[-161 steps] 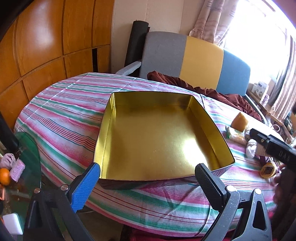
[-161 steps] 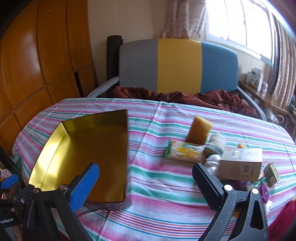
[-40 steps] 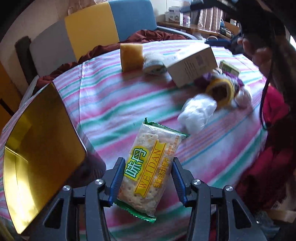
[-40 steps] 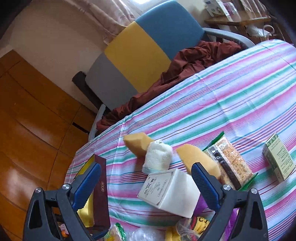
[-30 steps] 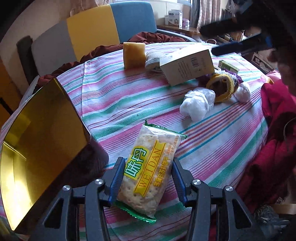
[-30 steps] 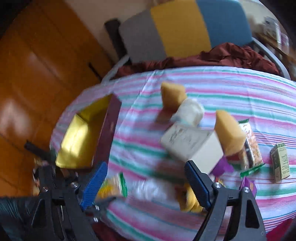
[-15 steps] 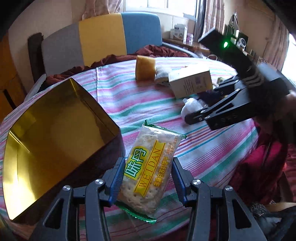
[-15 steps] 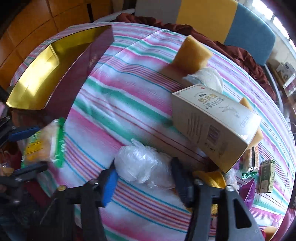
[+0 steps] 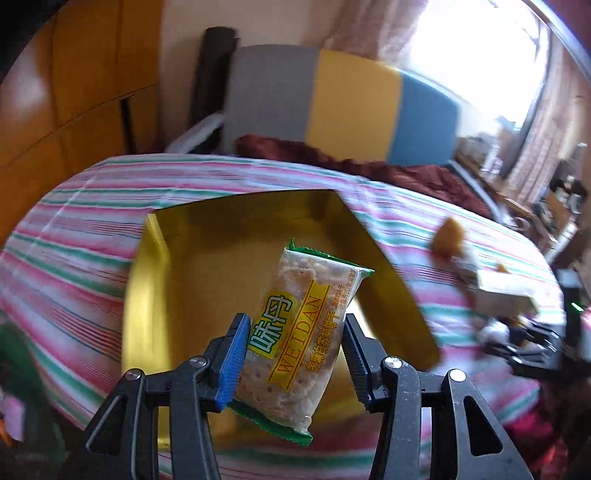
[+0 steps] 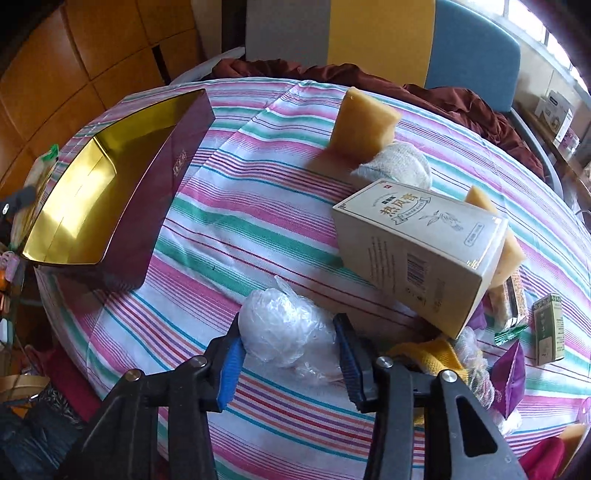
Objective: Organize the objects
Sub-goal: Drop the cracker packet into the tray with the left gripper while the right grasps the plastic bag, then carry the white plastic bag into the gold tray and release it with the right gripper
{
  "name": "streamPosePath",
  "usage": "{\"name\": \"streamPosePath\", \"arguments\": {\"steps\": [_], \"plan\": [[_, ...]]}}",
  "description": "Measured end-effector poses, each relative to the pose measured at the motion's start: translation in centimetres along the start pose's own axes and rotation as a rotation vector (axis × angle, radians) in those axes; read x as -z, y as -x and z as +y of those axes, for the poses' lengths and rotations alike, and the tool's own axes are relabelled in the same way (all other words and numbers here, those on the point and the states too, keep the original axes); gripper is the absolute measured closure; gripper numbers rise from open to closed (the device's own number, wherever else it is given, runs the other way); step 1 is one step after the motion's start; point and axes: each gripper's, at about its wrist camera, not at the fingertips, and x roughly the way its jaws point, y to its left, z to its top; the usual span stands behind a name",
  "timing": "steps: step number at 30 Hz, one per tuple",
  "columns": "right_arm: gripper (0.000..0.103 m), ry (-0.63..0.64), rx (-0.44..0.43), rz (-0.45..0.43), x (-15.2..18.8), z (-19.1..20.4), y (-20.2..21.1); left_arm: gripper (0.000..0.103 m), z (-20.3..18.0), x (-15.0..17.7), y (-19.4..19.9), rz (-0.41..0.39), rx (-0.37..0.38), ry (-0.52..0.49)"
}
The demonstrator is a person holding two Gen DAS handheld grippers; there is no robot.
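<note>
My left gripper (image 9: 293,356) is shut on a cracker packet (image 9: 303,325) with a yellow-green label, and holds it above the gold-lined tin box (image 9: 177,288). From the right wrist view the same box (image 10: 85,199) shows a maroon outer wall at the table's left. My right gripper (image 10: 290,356) is closing its jaws on a crumpled clear plastic bag (image 10: 284,328), which lies on the striped tablecloth; both pads touch its sides. The right gripper (image 9: 532,343) appears blurred at the far right in the left wrist view.
A cream carton (image 10: 421,247) lies beside the bag. Yellow sponges (image 10: 364,123), a white cloth roll (image 10: 399,168), a yellow knit item (image 10: 432,354), a small green box (image 10: 550,328) and a purple packet (image 10: 509,369) crowd the right. A three-colour chair (image 10: 376,33) stands behind.
The left gripper has swung the cracker packet from beside the box to above its gold interior. The right gripper's jaws have narrowed further onto the plastic bag.
</note>
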Motion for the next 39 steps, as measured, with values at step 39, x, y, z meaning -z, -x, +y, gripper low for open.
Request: {"name": "streamPosePath", "arguments": {"steps": [39], "plan": [[0.058,0.112,-0.146,-0.190,-4.1,11.7,3.7,0.033,8.2,1.9,-0.2,-0.058,-0.220,0.239]]}}
